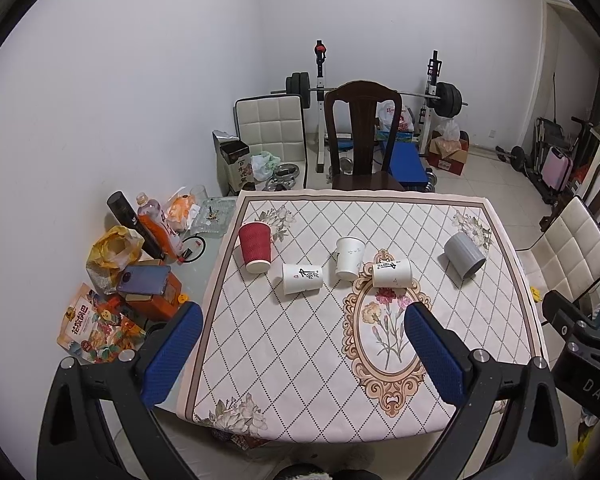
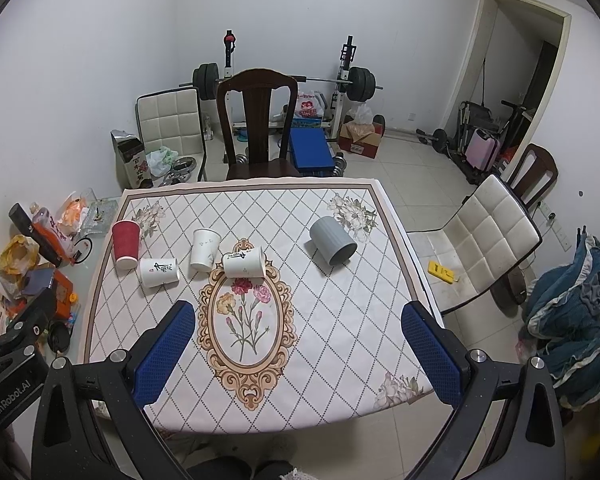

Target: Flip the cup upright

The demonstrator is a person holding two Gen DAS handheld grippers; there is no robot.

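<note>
Home-gym room, white walls, barbell rack (image 2: 288,80) at the back; a dark wooden chair (image 2: 256,128) faces the counter (image 2: 340,320), which wears a diamond-pattern cloth with a flower medallion.

Five cups lie tipped in a loose row across the far half:
- red ribbed paper cup (image 2: 125,245), far left;
- white paper cup with black lettering (image 2: 160,272), just beside it;
- plain white paper cup (image 2: 204,250), middle;
- second lettered white paper cup (image 2: 244,262), at the medallion's top edge, close to or touching the plain one;
- grey ribbed plastic cup (image 2: 332,246), alone on the right, mouth toward the near edge.

Left gripper (image 1: 304,354): jaws wide apart, nothing held, over the near left of the counter; the lettered cups are ahead of the gap, well apart from it.
Right gripper (image 2: 298,354): jaws wide apart, nothing held; grey cup ahead and slightly right, well apart.

Risks, as judged:
- Which cup comes first is not evident.
- Paper walls are thin; a hard squeeze would crush them.
- A round cup on its side may roll from a one-sided touch.
- The middle cups are crowded; reaching one may knock another.
- The cloth may slip.
</note>
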